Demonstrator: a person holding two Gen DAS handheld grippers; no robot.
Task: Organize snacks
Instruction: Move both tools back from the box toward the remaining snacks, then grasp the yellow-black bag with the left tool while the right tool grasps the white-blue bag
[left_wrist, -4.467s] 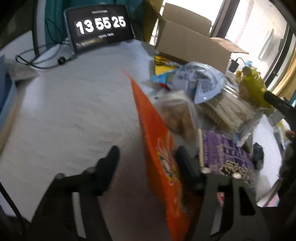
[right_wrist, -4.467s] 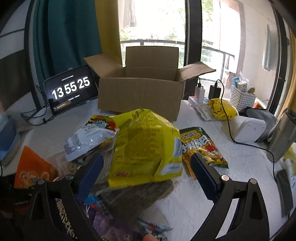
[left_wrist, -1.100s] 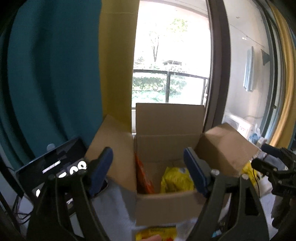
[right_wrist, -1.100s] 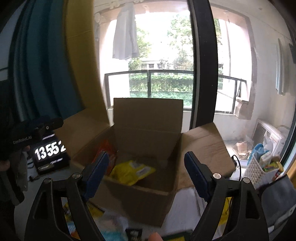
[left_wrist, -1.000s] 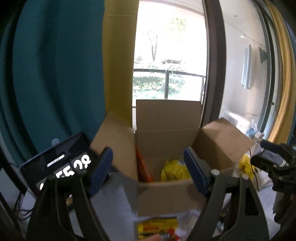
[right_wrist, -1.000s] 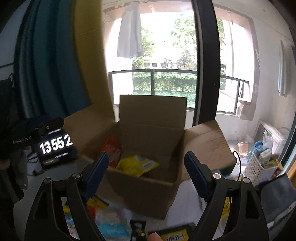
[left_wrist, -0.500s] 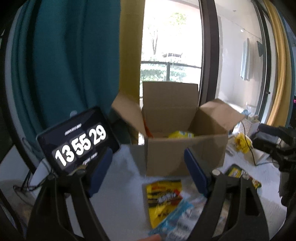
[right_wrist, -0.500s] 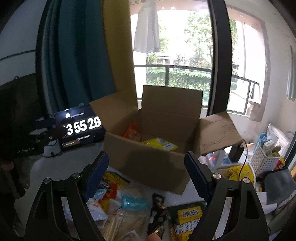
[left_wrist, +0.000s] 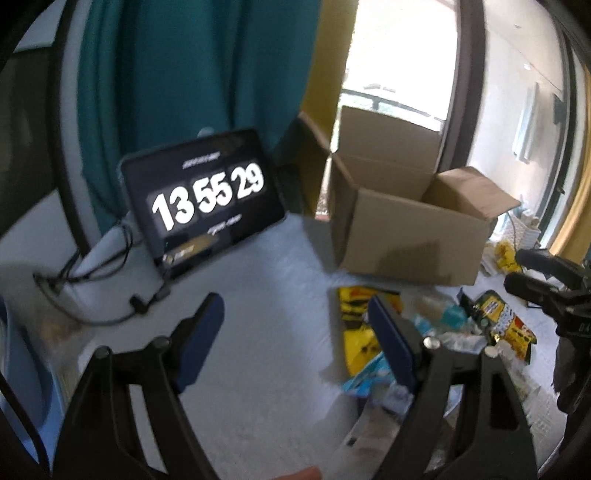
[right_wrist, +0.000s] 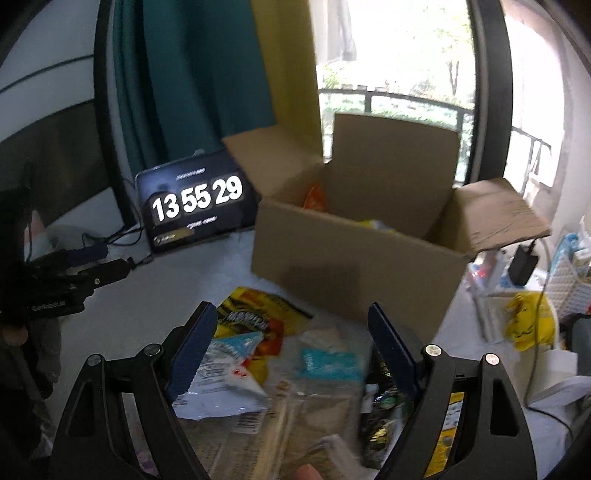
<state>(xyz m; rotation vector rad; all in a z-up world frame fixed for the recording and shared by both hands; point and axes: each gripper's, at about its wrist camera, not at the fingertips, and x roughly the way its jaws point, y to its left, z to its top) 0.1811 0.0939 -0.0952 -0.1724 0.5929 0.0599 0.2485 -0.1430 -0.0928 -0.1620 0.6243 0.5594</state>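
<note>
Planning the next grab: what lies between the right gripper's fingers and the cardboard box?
In the right wrist view, loose snack packets on the table, between the right gripper and cardboard box.

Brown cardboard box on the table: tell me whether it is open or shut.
Open: the brown cardboard box has its flaps spread, and an orange packet shows inside.

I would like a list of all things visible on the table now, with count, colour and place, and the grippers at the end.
cardboard box: one, brown, flaps open, at the back of the table
orange packet: one, orange, inside the box at its left
yellow packet: one, yellow, inside the box, mostly hidden
clock tablet: one, black with white digits, left of the box
snack pile: several packets, yellow, light blue, clear, on the table in front of the box
white basket: one, white, far right
table: one, white
left gripper: one, black with blue pads, open, empty
right gripper: one, black with blue pads, open, above the pile
</note>
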